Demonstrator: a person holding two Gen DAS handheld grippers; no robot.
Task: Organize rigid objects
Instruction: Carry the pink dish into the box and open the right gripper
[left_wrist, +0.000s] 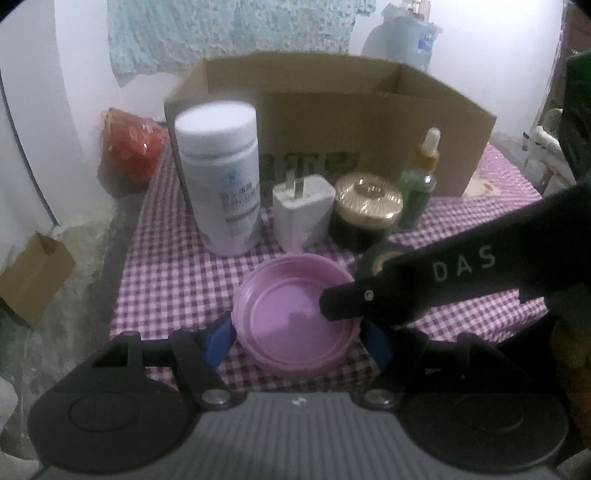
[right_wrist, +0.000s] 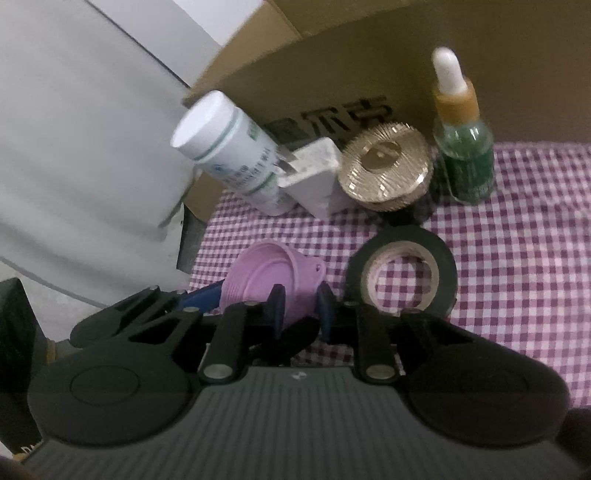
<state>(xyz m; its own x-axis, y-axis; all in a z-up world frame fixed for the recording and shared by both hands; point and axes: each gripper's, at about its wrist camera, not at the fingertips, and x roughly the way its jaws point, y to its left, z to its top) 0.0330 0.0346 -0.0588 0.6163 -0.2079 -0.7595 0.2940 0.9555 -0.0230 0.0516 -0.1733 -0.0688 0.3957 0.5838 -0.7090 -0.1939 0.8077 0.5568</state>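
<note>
A shallow pink lid (left_wrist: 291, 325) lies hollow side up on the checked cloth (left_wrist: 177, 280). My left gripper (left_wrist: 298, 341) spans it, with its blue pads (left_wrist: 219, 341) pressed against the lid's left and right edges. My right gripper (left_wrist: 343, 302) reaches in from the right over the lid's right rim. In the right wrist view the right gripper (right_wrist: 301, 310) is shut on the rim of the pink lid (right_wrist: 266, 280), with pink plastic between its pads. One blue pad of the left gripper (right_wrist: 201, 299) shows at the lid's far side.
Behind the lid stand a white bottle (left_wrist: 218, 184), a white plug charger (left_wrist: 303, 214), a gold-topped dark jar (left_wrist: 365, 210) and a green dropper bottle (left_wrist: 419, 184). A black tape roll (right_wrist: 402, 273) lies beside the lid. An open cardboard box (left_wrist: 369, 122) stands at the back.
</note>
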